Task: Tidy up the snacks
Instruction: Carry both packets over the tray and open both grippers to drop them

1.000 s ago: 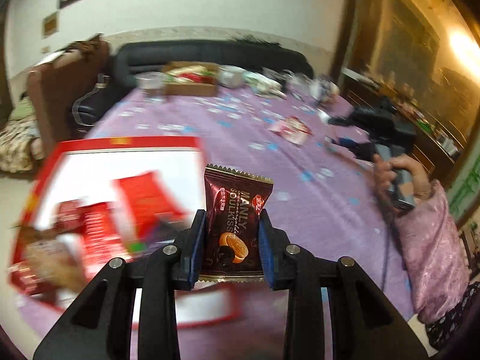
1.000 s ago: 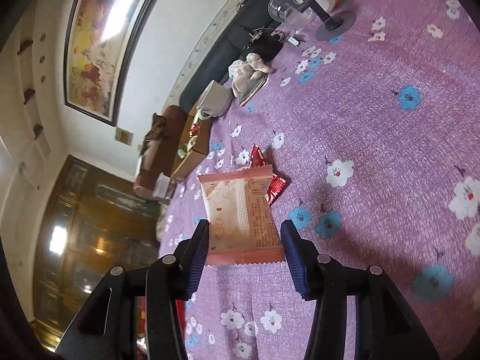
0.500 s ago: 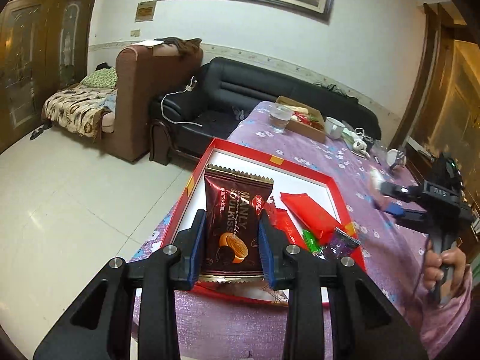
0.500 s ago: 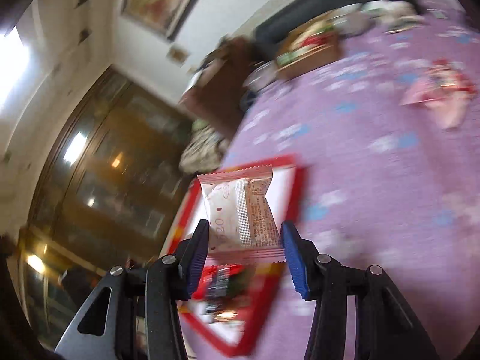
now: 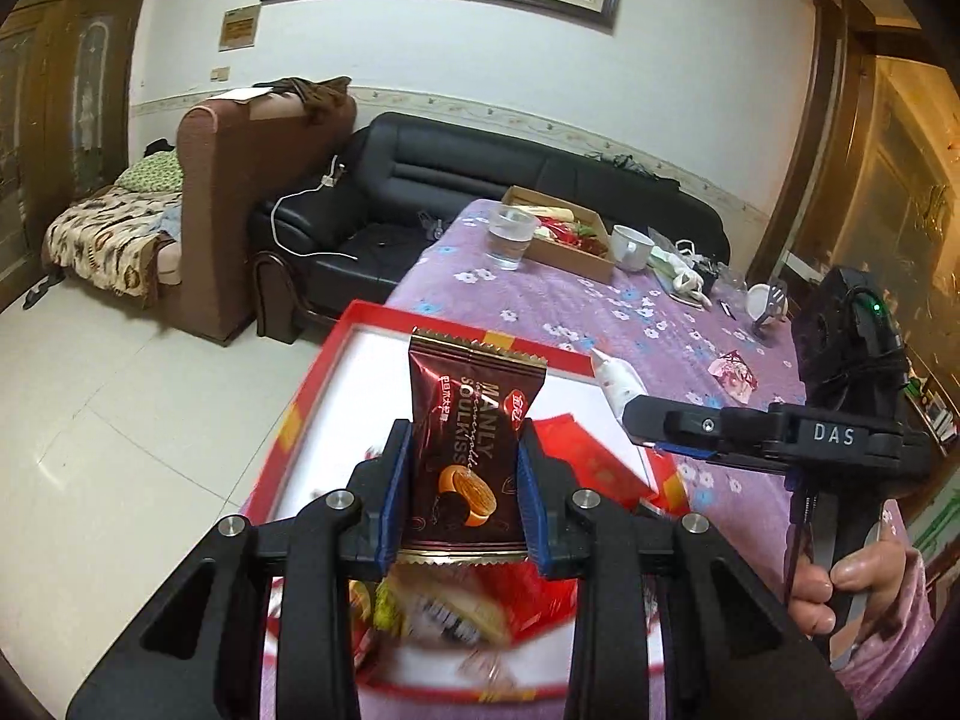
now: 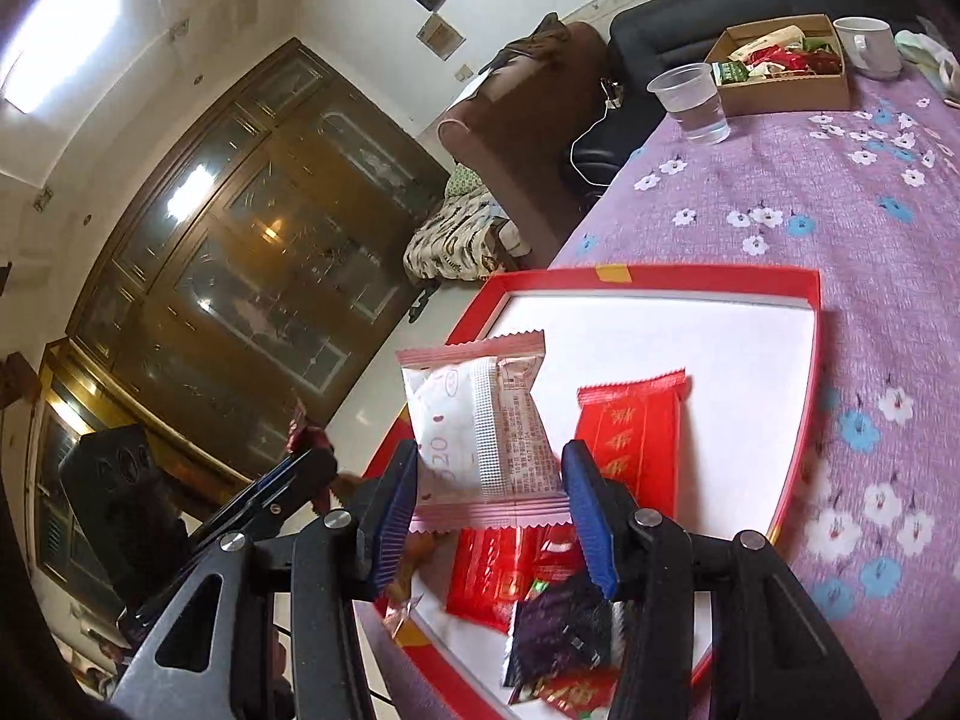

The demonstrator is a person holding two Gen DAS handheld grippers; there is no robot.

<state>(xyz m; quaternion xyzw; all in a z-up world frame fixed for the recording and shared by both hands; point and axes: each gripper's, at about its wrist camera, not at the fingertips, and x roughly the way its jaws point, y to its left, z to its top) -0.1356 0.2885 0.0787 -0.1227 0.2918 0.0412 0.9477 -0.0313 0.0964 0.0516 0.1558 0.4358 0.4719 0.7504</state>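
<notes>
Hovering over the red tray [image 6: 804,300], both grippers loaded: left gripper [image 5: 465,498] clamps the brown Manly chocolate packet [image 5: 468,450] upright, right gripper [image 6: 489,510] pinches the pink-white snack packet [image 6: 480,426]. Bare white tray floor lies at twelve o'clock of the right jaws, nearer to them.

hand-held grippers [image 5: 462,492] [image 6: 489,510]: 2 | red tray [image 6: 804,420]: 1 | cups [image 6: 690,99] [image 6: 867,45]: 2 | cardboard box [image 6: 786,90]: 1

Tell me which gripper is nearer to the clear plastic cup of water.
Neither clearly. The left gripper and the right gripper both hover over the red tray, far from the cup.
</notes>
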